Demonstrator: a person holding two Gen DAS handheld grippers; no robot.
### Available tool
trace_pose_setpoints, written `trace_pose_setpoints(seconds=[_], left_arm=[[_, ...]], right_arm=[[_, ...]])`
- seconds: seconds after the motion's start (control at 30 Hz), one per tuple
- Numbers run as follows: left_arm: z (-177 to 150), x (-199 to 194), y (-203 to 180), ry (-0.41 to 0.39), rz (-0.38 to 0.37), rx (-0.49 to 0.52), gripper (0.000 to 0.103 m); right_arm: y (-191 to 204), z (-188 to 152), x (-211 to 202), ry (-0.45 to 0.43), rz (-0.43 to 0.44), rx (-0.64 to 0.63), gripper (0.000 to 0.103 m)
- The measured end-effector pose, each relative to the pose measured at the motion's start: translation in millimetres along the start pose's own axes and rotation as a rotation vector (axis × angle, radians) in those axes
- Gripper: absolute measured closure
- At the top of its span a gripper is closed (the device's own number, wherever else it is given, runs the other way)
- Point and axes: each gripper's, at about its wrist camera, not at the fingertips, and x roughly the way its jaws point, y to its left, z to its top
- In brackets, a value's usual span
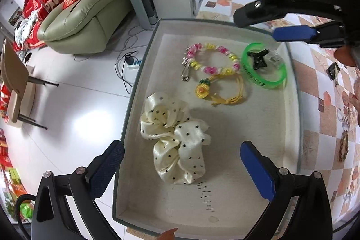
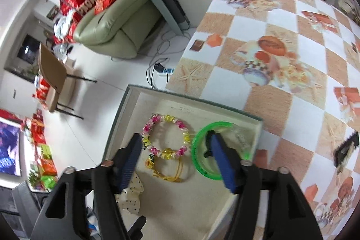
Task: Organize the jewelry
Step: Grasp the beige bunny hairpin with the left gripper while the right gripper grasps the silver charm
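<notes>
A shallow beige tray [image 1: 258, 118] [image 2: 191, 206] holds the jewelry. A cream polka-dot scrunchie [image 1: 175, 138] [image 2: 131, 197] lies near its front left. A pink-and-yellow bead bracelet [image 1: 211, 59] [image 2: 166, 136], a yellow cord bracelet with a sunflower [image 1: 216, 91] [image 2: 167, 167] and a green band [image 1: 263, 66] [image 2: 202, 150] with a black hair clip [image 1: 258, 57] inside it lie at the far end. My left gripper [image 1: 182, 159] hangs open above the scrunchie, not touching it. My right gripper [image 2: 175, 150] [image 1: 265, 21] is open above the bracelets, nothing between its pads.
The tray sits on a table with an orange-and-white checked cloth [image 2: 281, 64] [image 1: 319, 105]. Keys [image 1: 334, 72] and a woven item [image 1: 344, 145] lie on the cloth at the right. Left of the table are white floor, a green sofa [image 1: 83, 12], a folding chair [image 1: 15, 87] and a power strip [image 1: 132, 62].
</notes>
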Motion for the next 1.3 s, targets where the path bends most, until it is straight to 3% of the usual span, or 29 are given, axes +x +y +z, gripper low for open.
trace_pose_setpoints(seconds=[0.03, 0.13, 0.47, 0.83, 1.07, 1.3], left_arm=[[0, -4, -7, -0.005, -0.001, 0.007, 0.0], [7, -12, -17, -0.023, -0.005, 0.037, 0.0], [41, -43, -78, -0.109, -0.052, 0.158, 0.0], [73, -51, -172, -0.14, -0.17, 0.301, 0.0], [74, -28, -217, -0.076, -0.218, 0.36, 0.0], [72, -10, -248, -0.042, -0.25, 0.412, 0.0]], right_arm=[[-5, -1, -6, -0.009, 0.006, 0.014, 0.022], [-28, -6, -29, -0.047, 0.004, 0.069, 0.019], [-133, -53, -104, -0.146, -0.098, 0.301, 0.018], [-226, -134, -153, -0.126, -0.26, 0.485, 0.018], [-247, -175, -151, -0.079, -0.274, 0.545, 0.018], [-236, -197, -140, -0.047, -0.291, 0.523, 0.018]])
